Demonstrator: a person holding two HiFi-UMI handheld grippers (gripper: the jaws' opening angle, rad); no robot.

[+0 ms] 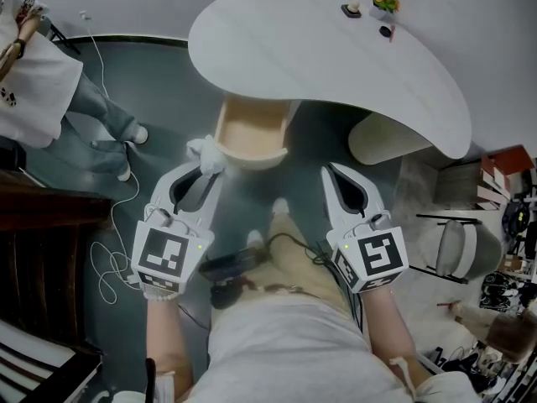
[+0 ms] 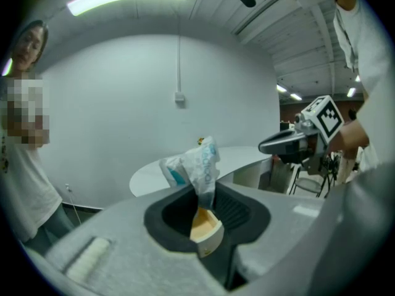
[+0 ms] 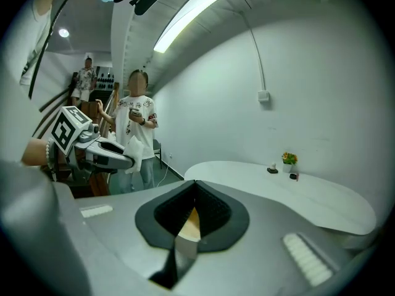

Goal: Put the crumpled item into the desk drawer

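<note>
Crumpled wrapper (image 2: 196, 160) in half-open pinch of left hand-held gripper (image 2: 204, 195)

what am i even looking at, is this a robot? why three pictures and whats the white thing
It is not a robot. A person holds a pair of hand-held tongs in each hand. The head view comes from a camera on the person's head, looking down. The other two views come from cameras riding on the tongs, each looking along its own jaws.

The left tongs are shut on a crumpled white item with blue print, close to the open wooden drawer under the curved white desk. The right tongs hold nothing, and their tips are together. On the desk stand a small flower pot and two little objects too small to name.
</note>
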